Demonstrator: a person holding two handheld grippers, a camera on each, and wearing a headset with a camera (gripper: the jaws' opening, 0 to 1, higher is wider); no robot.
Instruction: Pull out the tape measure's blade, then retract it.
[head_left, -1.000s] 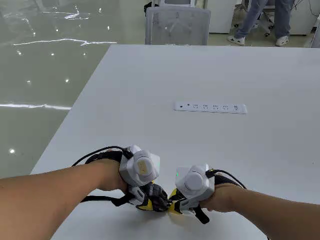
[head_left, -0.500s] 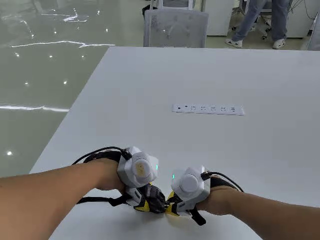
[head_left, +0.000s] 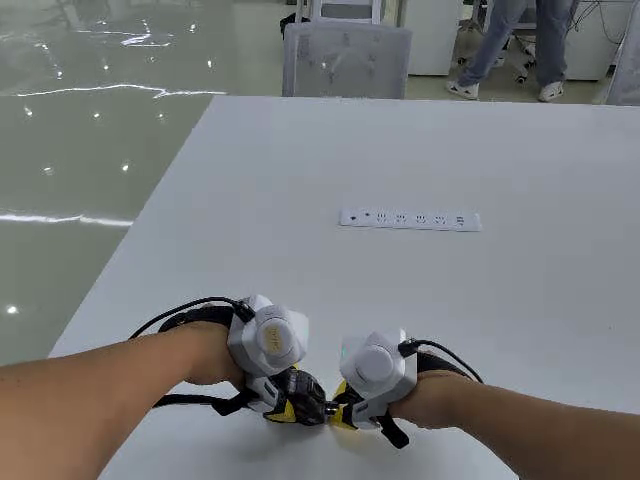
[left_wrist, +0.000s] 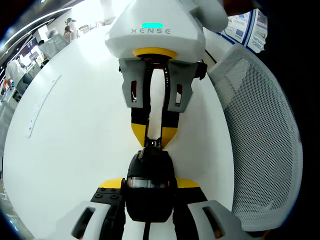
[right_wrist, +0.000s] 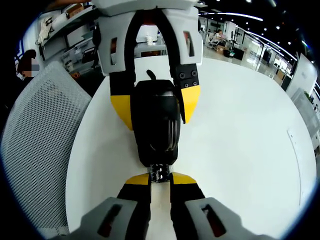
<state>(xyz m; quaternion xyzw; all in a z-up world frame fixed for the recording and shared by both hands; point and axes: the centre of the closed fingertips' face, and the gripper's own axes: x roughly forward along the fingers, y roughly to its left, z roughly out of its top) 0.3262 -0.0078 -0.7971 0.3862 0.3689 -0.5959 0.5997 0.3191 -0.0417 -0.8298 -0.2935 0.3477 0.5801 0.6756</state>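
L claw (left_wrist: 150, 183) is clamped across the black tape measure (right_wrist: 156, 125). The case sits btwn the yellow pads, low over the near edge of the worktop (head_left: 400, 150). R claw (right_wrist: 159, 177) meets it nose to nose, jaws pinched together on the blade hook (right_wrist: 158, 171) right at the case mouth. No blade length shows btwn the two claws, so I judge the pull-out is only about to start.

How to do it well, IMO:
- Keep L claw as the anchor, w/ firm squeeze and no twist, so the case doesn't roll in the pads.
- Draw R claw straight away along the blade's own line, level w/ the mouth. Pulling at an angle would likely kink the blade or slip the hook.
- R grip is on a small metal tab, so go steady, no jerks.
- On the return, walk R claw back in rather than letting go. A free spring snap could whip the hook.

Around:
- Power strip (head_left: 410, 219) lies mid-worktop, well apart, not on the pull line.
- A mesh chair (left_wrist: 260, 140) stands just beside the near edge, so elbows need watching.
- Another chair (head_left: 345, 60) stands at the far end.
- A person's legs (head_left: 500, 40) show beyond the far end, no bother.
- Claw cables (head_left: 190, 305) trail by my L wrist and could snag if I swing wide.
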